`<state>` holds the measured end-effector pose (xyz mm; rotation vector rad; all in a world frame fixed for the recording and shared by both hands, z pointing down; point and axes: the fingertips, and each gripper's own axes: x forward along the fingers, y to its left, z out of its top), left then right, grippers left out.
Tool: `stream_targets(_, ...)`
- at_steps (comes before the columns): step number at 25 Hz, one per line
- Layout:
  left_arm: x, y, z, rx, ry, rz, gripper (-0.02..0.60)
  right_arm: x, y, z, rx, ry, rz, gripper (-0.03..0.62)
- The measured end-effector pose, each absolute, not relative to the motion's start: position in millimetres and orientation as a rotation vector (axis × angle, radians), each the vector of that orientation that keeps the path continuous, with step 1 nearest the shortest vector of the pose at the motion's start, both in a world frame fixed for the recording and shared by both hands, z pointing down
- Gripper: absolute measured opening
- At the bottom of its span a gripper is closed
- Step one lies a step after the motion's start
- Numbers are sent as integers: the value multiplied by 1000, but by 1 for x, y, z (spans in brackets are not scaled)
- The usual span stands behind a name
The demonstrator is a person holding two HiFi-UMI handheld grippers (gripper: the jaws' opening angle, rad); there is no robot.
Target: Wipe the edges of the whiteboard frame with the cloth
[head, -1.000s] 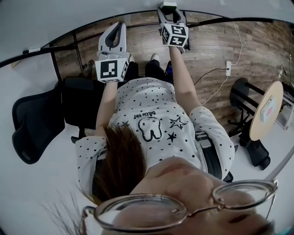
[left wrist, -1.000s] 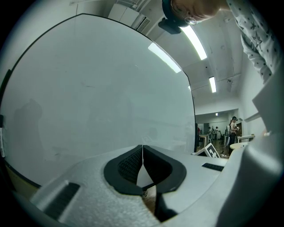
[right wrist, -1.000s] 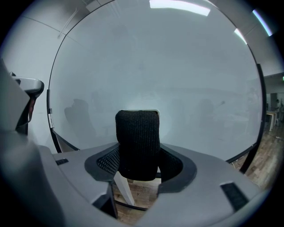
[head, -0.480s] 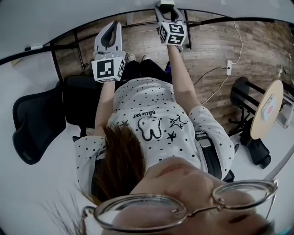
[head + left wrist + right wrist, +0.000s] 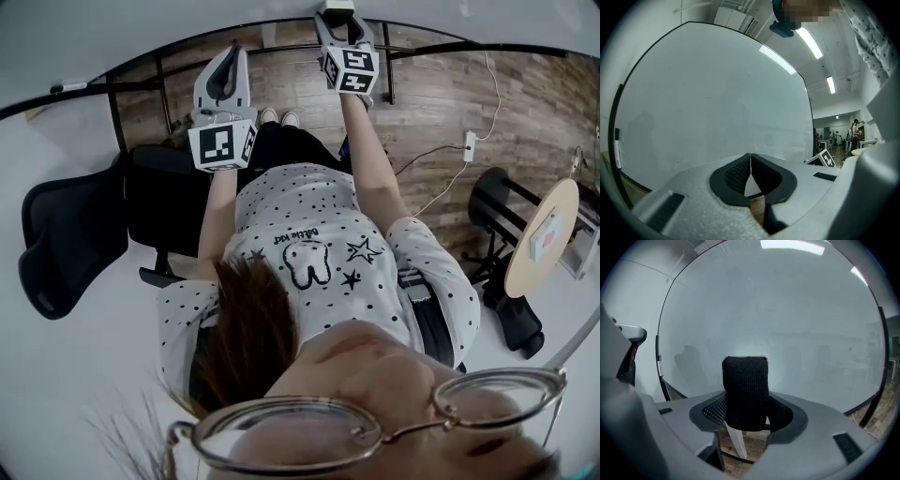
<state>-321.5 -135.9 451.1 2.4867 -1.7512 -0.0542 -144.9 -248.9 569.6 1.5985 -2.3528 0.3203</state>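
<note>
The whiteboard [image 5: 717, 93] fills both gripper views, and its thin black frame [image 5: 141, 64] arcs across the top of the head view. My right gripper [image 5: 745, 401] is shut on a black knitted cloth [image 5: 745, 387] wrapped over a white piece, held up close to the board's face above its lower frame edge [image 5: 867, 404]. In the head view this gripper [image 5: 339, 19] reaches the frame at the top centre. My left gripper [image 5: 750, 159] is shut with nothing between its jaws and points at the board. In the head view it [image 5: 230, 56] hovers just short of the lower frame.
A black office chair [image 5: 75, 234] stands at the left, behind my left arm. The board's stand legs [image 5: 164, 103] rise from the wood floor. A power strip with a cable [image 5: 467, 142] and a round table [image 5: 544, 230] are at the right. A marker [image 5: 617, 147] sits at the board's left edge.
Both grippers have crept slightly forward toward the board's lower frame. The view has shifted a little, so the chair sits further left and my shoes show.
</note>
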Motion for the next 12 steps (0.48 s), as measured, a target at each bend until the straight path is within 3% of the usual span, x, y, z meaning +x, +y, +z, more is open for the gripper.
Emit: stream_targets(12,-336,-116,449,2433,-1837,-58,20,-145,-248,568,1622,-2337,333,241)
